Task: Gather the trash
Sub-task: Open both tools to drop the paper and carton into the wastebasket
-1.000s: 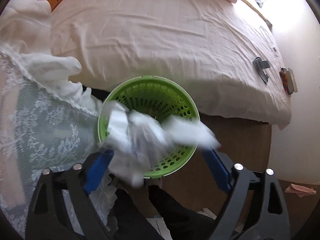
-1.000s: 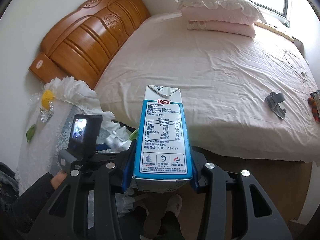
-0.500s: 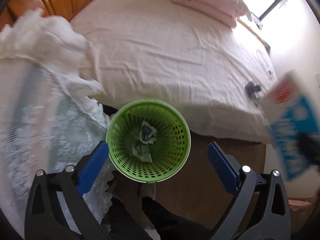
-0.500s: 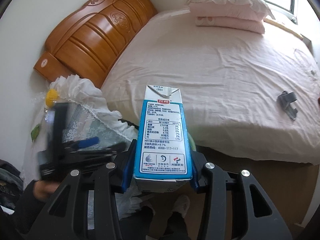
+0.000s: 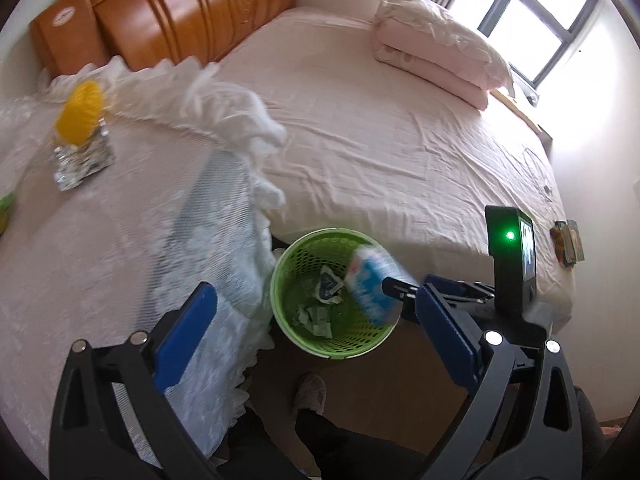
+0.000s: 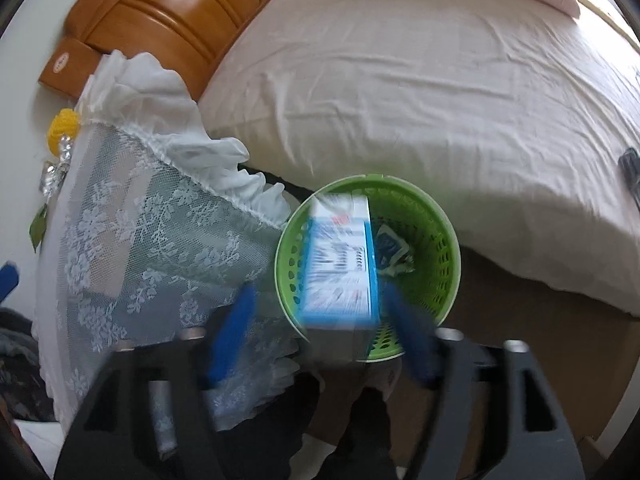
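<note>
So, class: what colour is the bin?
Bright green bin, perforated walls; clearest in the left wrist view.

Pink-sheeted bed (image 5: 380, 140) — wooden headboard (image 5: 180, 8), folded quilt (image 5: 432, 56), lace cloth (image 6: 160, 240)

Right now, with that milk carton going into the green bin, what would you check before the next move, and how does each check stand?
1. Right gripper has let go: ok, its jaws have just been opening and stand clear of the milk carton.
2. Carton over the green basket: ok, it lies within the rim.
3. Carton settled at the bottom: cannot tell, it is blurred.
4. Left gripper free: ok, open and empty.
5. More trash left: not ok, foil scrap lies on the lace-covered table.
</note>
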